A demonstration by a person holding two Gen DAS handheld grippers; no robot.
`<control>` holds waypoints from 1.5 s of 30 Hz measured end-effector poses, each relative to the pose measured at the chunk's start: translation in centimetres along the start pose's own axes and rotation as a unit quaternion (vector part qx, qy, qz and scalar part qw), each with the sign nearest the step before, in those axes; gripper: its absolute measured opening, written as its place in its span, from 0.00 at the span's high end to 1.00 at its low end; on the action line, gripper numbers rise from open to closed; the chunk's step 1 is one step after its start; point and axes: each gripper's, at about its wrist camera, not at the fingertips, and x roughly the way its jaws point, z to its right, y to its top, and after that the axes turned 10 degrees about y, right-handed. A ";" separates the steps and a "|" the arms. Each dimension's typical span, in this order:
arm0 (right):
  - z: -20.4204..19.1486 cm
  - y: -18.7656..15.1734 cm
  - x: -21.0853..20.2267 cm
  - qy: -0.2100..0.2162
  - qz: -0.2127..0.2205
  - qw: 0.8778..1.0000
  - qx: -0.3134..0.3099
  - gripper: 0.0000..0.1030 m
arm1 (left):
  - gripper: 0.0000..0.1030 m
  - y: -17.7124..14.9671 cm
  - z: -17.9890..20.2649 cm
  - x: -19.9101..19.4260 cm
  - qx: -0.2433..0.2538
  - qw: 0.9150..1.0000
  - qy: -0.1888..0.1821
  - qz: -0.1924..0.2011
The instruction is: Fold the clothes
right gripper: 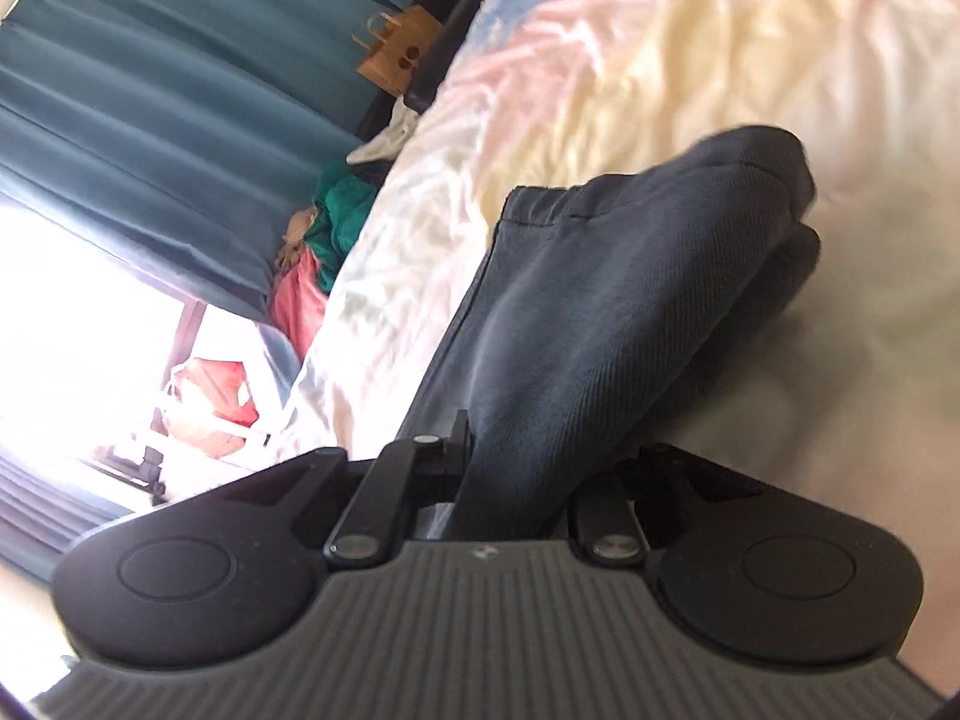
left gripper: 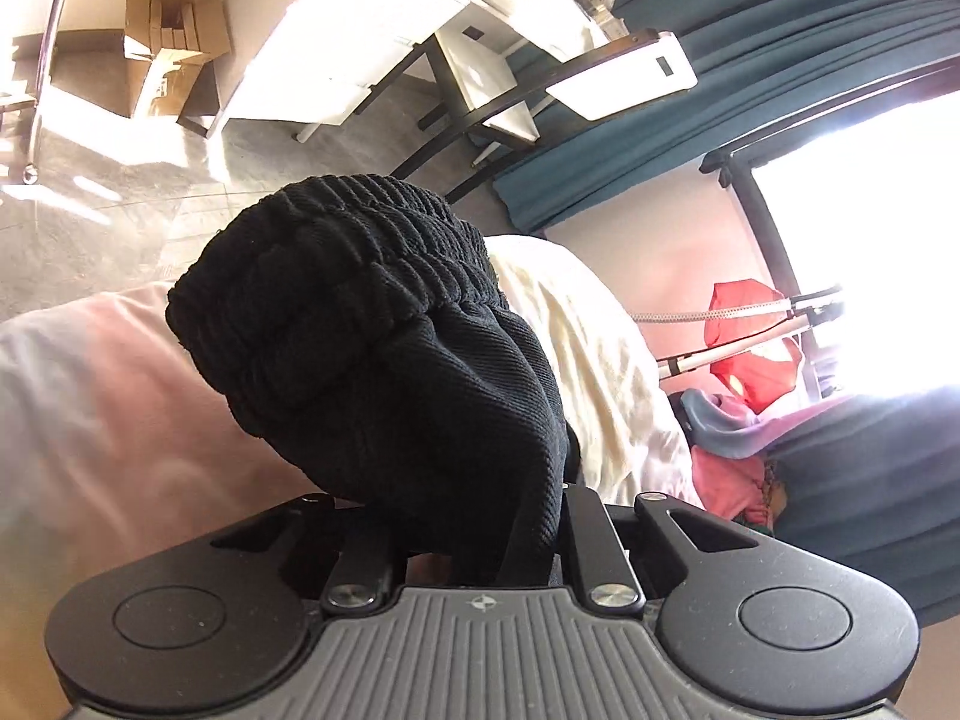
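A black garment with a ribbed elastic waistband point(left gripper: 360, 276) fills the left wrist view. My left gripper point(left gripper: 480, 528) is shut on it, and the cloth bunches up over the fingers and hides them. In the right wrist view the same dark garment point(right gripper: 600, 300) drapes from my right gripper point(right gripper: 516, 468), which is shut on its cloth, above the pastel bedsheet point(right gripper: 630, 60). The fingertips of both grippers are hidden by fabric.
A pile of pink, teal and red clothes point(right gripper: 312, 264) lies beside the bed by the teal curtain point(right gripper: 150, 120). A cream cloth point(left gripper: 588, 348) lies on the bed. A white desk point(left gripper: 420, 12) and cardboard boxes point(left gripper: 174, 30) stand across the floor.
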 end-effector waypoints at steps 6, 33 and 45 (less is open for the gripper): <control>2.3 -0.4 -4.3 0.006 -0.055 0.996 0.064 0.85 | 0.85 -0.6 -7.3 -7.2 0.019 1.000 0.018 -0.016; 8.1 -1.6 -4.3 0.029 -0.067 0.986 0.153 0.57 | 0.43 -9.6 -10.2 -15.1 0.214 0.966 0.114 0.094; 9.2 0.5 -5.0 0.118 -0.010 0.971 0.206 0.55 | 0.28 -19.2 0.7 -12.3 0.362 0.921 0.010 0.144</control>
